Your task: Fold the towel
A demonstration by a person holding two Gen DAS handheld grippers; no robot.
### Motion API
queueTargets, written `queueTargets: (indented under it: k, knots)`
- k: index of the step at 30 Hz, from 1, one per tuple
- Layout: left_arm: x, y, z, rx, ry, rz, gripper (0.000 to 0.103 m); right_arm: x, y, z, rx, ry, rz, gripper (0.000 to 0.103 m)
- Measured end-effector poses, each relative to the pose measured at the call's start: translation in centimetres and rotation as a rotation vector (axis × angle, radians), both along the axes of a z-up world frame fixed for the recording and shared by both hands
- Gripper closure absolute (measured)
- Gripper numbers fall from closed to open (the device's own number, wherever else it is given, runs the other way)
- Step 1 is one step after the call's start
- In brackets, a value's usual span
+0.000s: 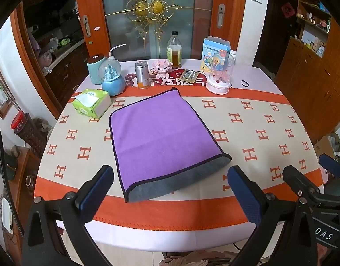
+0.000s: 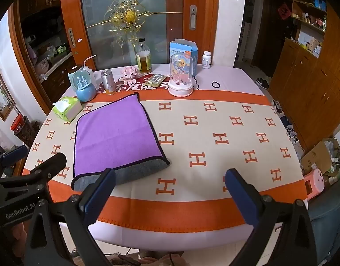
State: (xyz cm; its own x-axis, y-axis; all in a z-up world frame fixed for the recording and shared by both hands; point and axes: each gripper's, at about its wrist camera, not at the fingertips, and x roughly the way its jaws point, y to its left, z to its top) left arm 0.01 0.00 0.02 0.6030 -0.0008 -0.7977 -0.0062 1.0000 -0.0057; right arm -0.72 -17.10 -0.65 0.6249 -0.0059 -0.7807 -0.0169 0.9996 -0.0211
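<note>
A purple towel [image 1: 161,133] with a dark edge lies folded flat on the table; its grey underside shows along the near edge. It also shows in the right wrist view [image 2: 116,133], left of centre. My left gripper [image 1: 170,190] is open and empty, held above the table's near edge just in front of the towel. My right gripper [image 2: 170,190] is open and empty, to the right of the towel's near corner. Each gripper shows at the edge of the other's view.
The table [image 1: 258,133] has an orange and cream H-patterned cloth. At the back stand a green tissue box [image 1: 92,104], a blue snow globe [image 1: 112,79], a silver can [image 1: 142,74], a bottle [image 1: 174,51], a glass dome [image 1: 219,75], a blue carton and a black hair tie [image 1: 245,83].
</note>
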Motion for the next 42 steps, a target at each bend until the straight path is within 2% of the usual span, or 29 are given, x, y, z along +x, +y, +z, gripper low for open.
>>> queueTargets:
  k: [42]
  knots:
    - [-0.56,-0.11,0.55,0.000,-0.005,-0.009,0.001,-0.19,-0.49,0.64,-0.010,-0.020,-0.018,0.006]
